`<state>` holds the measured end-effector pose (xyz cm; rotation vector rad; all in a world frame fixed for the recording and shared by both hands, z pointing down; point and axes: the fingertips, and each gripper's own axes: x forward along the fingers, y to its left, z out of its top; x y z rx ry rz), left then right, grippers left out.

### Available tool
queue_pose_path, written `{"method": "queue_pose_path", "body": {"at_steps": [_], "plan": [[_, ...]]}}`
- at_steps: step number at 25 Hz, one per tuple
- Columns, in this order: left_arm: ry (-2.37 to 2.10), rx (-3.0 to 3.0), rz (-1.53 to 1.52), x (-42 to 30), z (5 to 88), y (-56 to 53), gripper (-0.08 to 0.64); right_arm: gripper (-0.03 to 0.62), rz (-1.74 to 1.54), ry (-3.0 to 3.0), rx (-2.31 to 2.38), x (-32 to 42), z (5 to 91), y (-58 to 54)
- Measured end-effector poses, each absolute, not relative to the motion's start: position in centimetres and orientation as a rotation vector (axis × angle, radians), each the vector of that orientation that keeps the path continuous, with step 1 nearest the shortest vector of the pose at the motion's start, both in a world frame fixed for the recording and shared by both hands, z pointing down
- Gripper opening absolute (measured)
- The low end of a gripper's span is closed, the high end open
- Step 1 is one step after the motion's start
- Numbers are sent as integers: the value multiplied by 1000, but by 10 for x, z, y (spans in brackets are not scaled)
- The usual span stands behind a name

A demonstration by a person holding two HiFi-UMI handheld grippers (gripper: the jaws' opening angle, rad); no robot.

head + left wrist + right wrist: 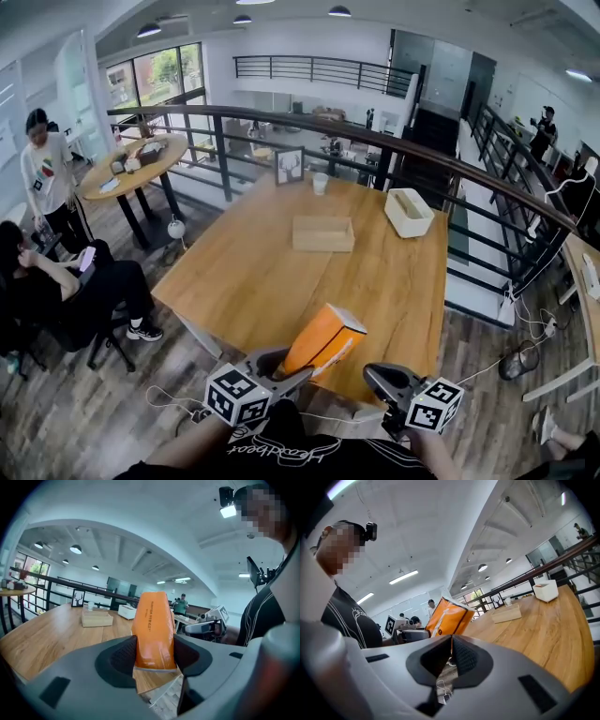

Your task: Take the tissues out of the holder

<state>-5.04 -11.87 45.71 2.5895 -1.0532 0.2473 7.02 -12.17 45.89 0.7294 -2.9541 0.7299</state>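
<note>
My left gripper [295, 364] [154, 654] is shut on an orange tissue pack [324, 339] [152, 627], held tilted above the near edge of the wooden table [253, 281]. Both pads press the pack's lower sides. The flat wooden tissue holder [323, 233] [96, 618] [506, 613] lies far off at the middle of the table. My right gripper [382, 377] [451, 641] hangs just right of the pack, off the table's near edge, jaws shut with nothing between them. In the right gripper view the orange pack [449, 617] shows just beyond its jaws.
A white rectangular box [409, 212] [545, 590] stands at the table's far right. A small cup [321, 183] and a framed picture [289, 166] stand at the far edge by the railing [375, 141]. People sit and stand at the left, by a round table [131, 164].
</note>
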Motion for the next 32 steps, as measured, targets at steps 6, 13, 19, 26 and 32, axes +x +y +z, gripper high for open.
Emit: {"method": "queue_pose_path", "body": {"at_steps": [6,13,19,26,32], "plan": [[-1080,2579,230,-44,451,-99,235,17,727,-2966,694,73,459,-101],[-1084,2579,196,-35,441,-83,235,17,656,-2979,697,76,450,-84],[-1070,2593,214,-30,443,-81,235,17,624,-2972,679,79,453,-78],[-1051,2583,216,-27,446,-83,235,17,638,-2957,710,83,456,-81],[-1041,2596,218,-24,443,-88,236,17,621,-2960,739,89,454,-88]]}}
